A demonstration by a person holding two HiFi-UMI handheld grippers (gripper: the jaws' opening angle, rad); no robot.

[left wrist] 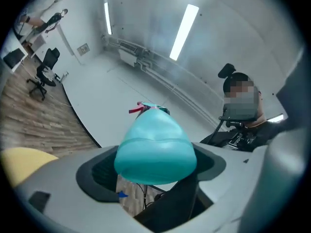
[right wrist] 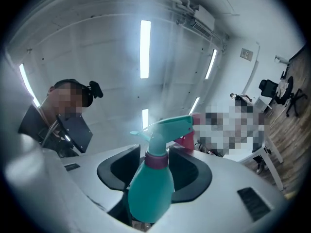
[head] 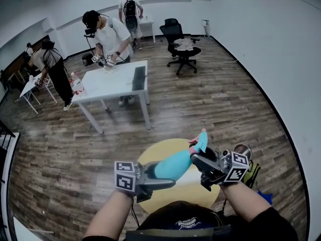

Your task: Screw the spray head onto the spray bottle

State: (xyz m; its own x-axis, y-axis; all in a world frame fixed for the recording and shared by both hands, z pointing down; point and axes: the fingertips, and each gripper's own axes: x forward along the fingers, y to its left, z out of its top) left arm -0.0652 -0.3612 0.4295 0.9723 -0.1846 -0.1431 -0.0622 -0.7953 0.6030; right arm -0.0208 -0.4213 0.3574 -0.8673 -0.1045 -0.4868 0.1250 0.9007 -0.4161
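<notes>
A teal spray bottle (head: pixel 173 165) lies slanted in the air between my two grippers, above a round yellow table (head: pixel 150 154). Its teal spray head (head: pixel 201 141) with a red nozzle tip points up and away. My left gripper (head: pixel 159 177) is shut on the bottle's base, which fills the left gripper view as a teal dome (left wrist: pixel 155 152). My right gripper (head: pixel 196 157) is at the neck. In the right gripper view the magenta collar (right wrist: pixel 156 160) and spray head (right wrist: pixel 170 127) stand between the pads (right wrist: pixel 119 171) with a gap on each side, so that gripper (right wrist: pixel 155 168) is open.
A white table (head: pixel 115 82) stands farther back on the wooden floor, with a person working at it with grippers. A black office chair (head: pixel 180 46) is at the back right. More people and small tables are at the far left (head: pixel 47 69).
</notes>
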